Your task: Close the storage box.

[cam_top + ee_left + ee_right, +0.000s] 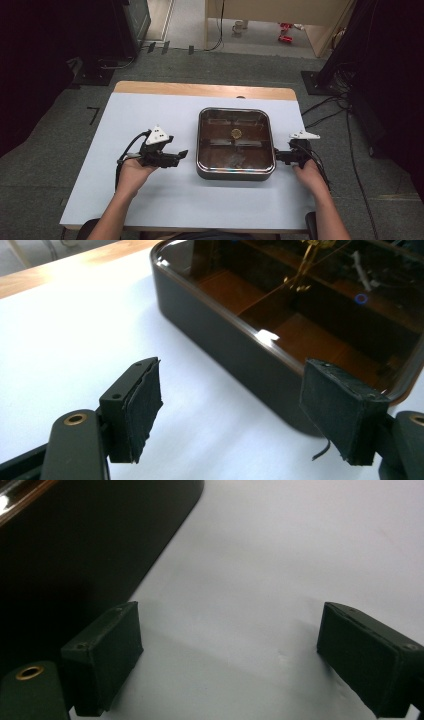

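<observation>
Tray: square metal tray (206, 167) with glass lid, mid-table on the white mat (150, 200), nearer your right side.
Axis: near-square, no clear long axis; sides run parallel to the table edges.
Your left gripper (181, 154): jaws spread, nothing between them, pointing at the tray's left wall, just beside it, not touching.
Your right gripper (276, 156): jaws spread wide, empty, low over the mat at the tray's right wall; contact unclear.

Black grippers (176, 156) with padded jaws, brass-ringed screws, grey plates.
</observation>
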